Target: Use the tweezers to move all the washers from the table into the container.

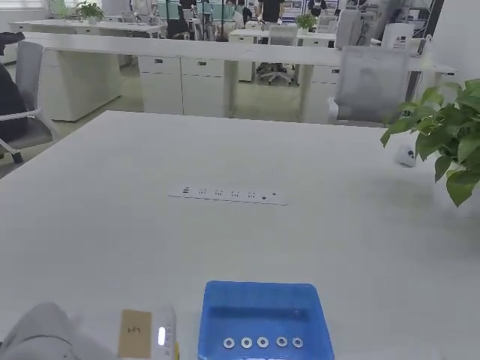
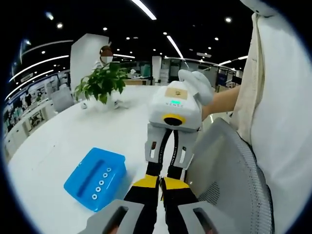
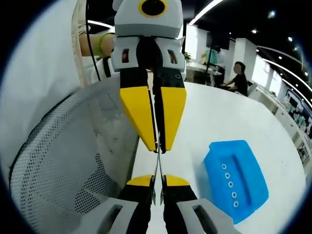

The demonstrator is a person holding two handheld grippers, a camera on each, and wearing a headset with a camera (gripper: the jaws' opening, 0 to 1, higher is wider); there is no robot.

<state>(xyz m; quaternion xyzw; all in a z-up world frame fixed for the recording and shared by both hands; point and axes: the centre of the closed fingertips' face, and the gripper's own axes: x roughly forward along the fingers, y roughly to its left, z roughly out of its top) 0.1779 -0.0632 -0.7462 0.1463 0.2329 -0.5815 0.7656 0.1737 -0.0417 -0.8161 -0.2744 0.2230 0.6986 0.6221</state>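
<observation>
The blue container sits at the near edge of the white table, with several washers in a row inside it. It lies to one side of both gripper views, as the container with washers and the container with washers. My two grippers point tip to tip beside the table edge. Thin metal tweezers run between them. My right gripper is shut on one end and my left gripper on the other. The left gripper's yellow tips are together.
A grey mesh chair back stands close under the grippers, and a person's white clothing is right behind. A power strip lies mid-table and a potted plant at the right edge. A gripper's white body sits at the bottom left.
</observation>
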